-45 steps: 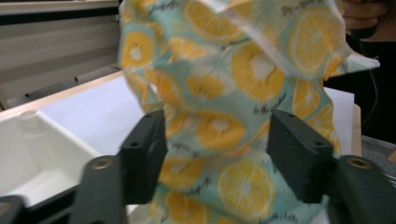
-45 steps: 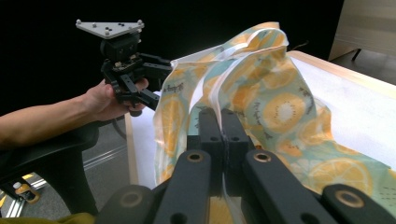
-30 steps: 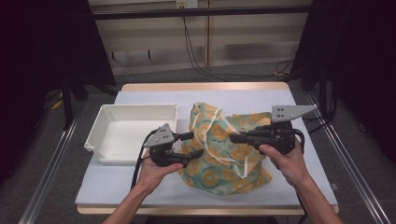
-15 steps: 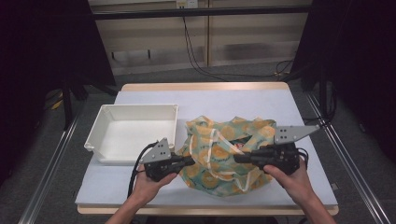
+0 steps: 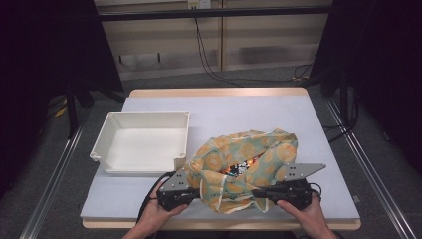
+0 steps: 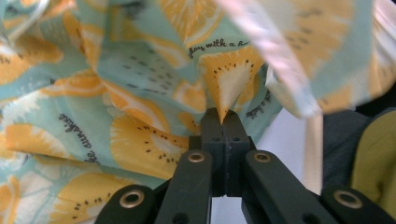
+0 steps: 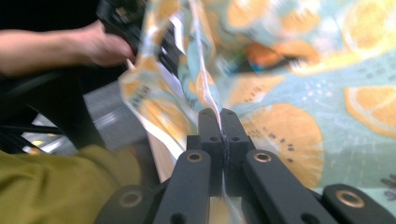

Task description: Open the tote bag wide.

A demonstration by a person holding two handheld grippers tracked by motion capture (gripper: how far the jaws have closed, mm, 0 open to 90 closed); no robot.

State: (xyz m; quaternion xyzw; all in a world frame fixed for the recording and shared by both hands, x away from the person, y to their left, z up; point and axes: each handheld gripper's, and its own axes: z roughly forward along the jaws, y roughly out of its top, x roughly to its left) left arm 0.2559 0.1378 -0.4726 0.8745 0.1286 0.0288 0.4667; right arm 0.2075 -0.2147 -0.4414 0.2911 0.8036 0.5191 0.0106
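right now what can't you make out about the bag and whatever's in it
- Contents of the fruit-print bag: high view, a dark and orange patch at the opening, too small to name.
- Same contents: right gripper view, blurred orange shape.
- Bag's underside: high view, hidden by its own folds.
- Print lettering: left gripper view, cut off by creases.

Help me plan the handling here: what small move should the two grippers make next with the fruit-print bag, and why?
Probably draw the two grippers slightly apart to spread the bag's mouth. The left gripper and right gripper are each shut on an edge of the bag, which lies crumpled on the table beside the white bin.
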